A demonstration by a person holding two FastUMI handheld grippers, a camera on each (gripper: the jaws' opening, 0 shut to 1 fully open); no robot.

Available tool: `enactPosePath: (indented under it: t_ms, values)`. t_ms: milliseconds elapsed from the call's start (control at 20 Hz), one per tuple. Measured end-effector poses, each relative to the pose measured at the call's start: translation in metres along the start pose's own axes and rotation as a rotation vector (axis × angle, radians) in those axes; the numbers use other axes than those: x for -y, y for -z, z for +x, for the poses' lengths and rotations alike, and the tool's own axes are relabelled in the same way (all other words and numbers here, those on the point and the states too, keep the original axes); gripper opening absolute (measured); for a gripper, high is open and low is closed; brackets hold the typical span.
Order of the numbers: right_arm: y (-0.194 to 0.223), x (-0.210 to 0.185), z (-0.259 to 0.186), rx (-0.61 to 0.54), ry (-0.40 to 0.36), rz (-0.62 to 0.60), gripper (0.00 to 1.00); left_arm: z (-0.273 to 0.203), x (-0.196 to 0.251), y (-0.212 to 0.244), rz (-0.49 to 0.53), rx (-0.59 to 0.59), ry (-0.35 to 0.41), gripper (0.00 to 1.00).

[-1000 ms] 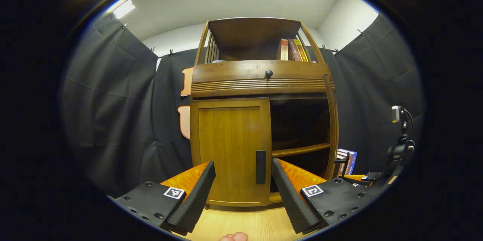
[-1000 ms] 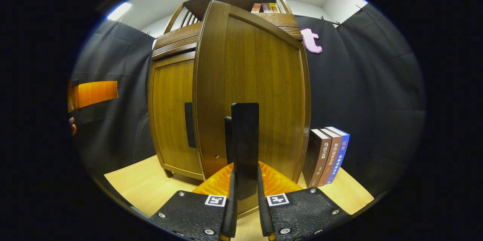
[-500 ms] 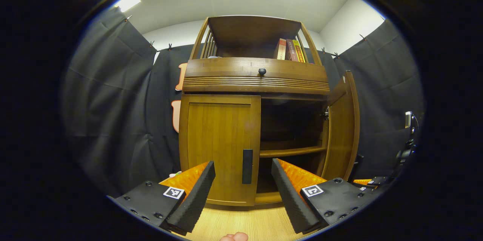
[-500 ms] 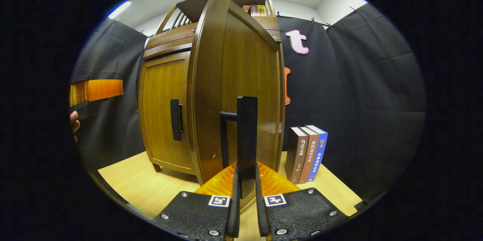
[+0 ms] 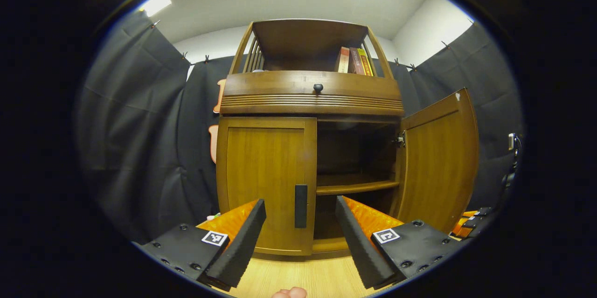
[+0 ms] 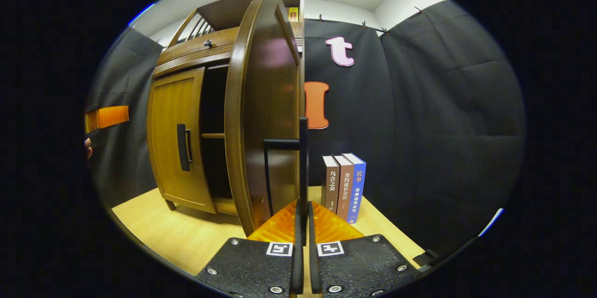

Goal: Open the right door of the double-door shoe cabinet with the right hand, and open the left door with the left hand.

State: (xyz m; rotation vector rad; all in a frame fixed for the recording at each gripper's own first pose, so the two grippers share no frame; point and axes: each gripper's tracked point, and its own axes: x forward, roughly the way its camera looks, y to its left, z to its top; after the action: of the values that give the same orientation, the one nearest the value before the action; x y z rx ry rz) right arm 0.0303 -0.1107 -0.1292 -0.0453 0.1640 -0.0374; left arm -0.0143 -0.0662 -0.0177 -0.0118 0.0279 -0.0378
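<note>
Left claw (image 5: 301,237) released, jaws spread wide, held just short of left door (image 5: 263,181); nothing between the fingers. Left door shut flush against cabinet (image 5: 310,97), its dark vertical handle (image 5: 301,199) at the inner edge, sitting between the two fingers in the left gripper view but apart from both. Cabinet standing on light wooden bench (image 5: 298,277). Interior exposed on the right half, one shelf (image 5: 357,188) visible inside. Right door (image 5: 438,162) swung well outward on its hinge, past square to the cabinet front by appearance. Right claw (image 6: 303,260) clenched on right door handle (image 6: 303,167), both fingers pressed against the thin dark bar, seen edge-on in the right gripper view. Three books (image 6: 345,186) standing upright on the bench just beside the open door, near its swing path. Judged: first step, the right door, at or close to completion; second step not yet begun. Next move calls for advancing the left claw until the handle sits between the fingers, closing on it, then pulling outward along the hinge arc. Risk noted: right door touching the books if swung further.
</note>
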Motion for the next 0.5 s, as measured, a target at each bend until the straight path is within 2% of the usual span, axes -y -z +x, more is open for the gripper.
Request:
enactPosePath:
  t_ms: [50,150,500]
  values:
    - [0.000,0.006,0.001,0.003,-0.014,0.002,0.04,-0.001,0.000,-0.002,0.001,0.004,-0.001,0.99]
    - [-0.001,0.013,0.002,0.003,-0.045,0.002,0.04,-0.003,0.000,-0.003,-0.001,0.008,-0.005,0.97]
    - [-0.001,0.044,0.009,0.005,-0.169,-0.011,0.04,-0.012,-0.010,-0.003,0.015,-0.001,-0.030,0.99]
